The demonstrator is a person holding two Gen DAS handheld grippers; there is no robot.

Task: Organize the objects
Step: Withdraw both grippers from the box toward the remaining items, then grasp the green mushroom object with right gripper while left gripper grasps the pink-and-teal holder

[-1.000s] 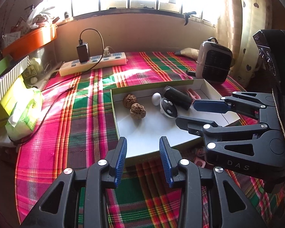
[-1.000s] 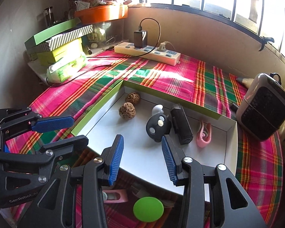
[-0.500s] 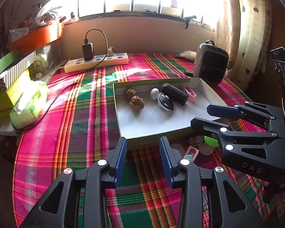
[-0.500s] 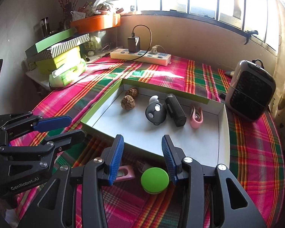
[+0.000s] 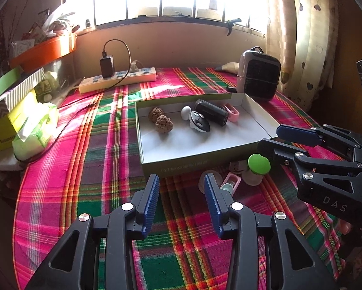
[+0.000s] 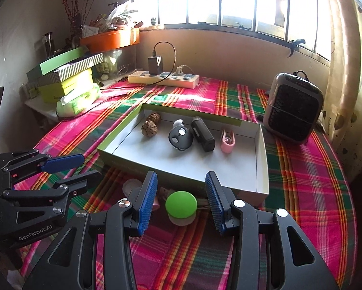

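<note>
Two walnuts (image 6: 150,123) in one tray (image 6: 262,169); left tongs (image 5: 181,194) and right tongs (image 6: 179,199) both agape, empty, left's jaws just widening.

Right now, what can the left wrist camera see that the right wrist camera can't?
Only the left wrist view shows the small white egg clearly beside the round black gadget. Only the right wrist view shows the dry twigs in the corner. Both show the box, two walnuts, the green cap, the heater and both open tools: left, right.
</note>
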